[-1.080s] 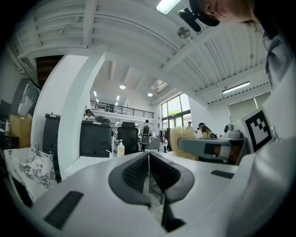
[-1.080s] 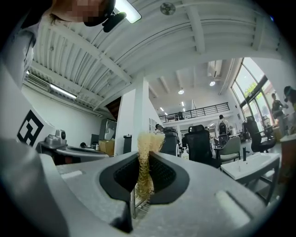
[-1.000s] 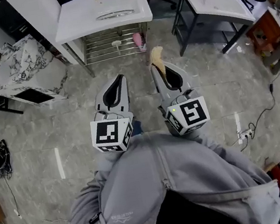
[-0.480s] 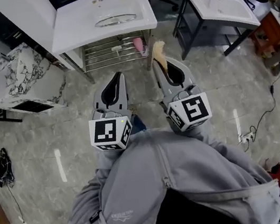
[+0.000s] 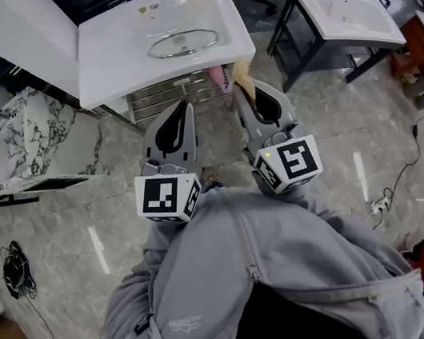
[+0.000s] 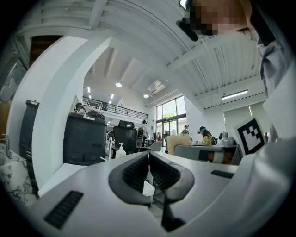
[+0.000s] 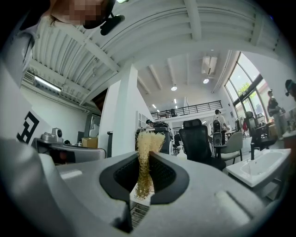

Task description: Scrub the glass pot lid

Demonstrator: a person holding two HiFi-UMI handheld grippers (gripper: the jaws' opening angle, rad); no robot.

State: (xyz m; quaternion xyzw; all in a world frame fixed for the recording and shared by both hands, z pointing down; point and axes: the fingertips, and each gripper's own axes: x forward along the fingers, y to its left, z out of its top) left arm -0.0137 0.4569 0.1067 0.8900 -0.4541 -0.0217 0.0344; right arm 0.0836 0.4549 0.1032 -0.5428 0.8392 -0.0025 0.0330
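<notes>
Glass pot lid (image 5: pixel 182 43) on white counter (image 5: pixel 118 59); left tongs (image 5: pixel 184 106) together, empty; right tongs (image 5: pixel 241 91) tight on scrubber (image 7: pixel 144 159).

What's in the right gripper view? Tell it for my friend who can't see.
The right tool is shut on a frizzy yellow scrubber, which sticks up between its grey jaws. Behind it is a bright room with a black office chair and a white sink at the right.

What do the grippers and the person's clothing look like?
Both the left gripper and right gripper are light grey shells with black ribbed fingers, each carrying a white cube with black square markers. The person wears a grey zipped jacket.
</notes>
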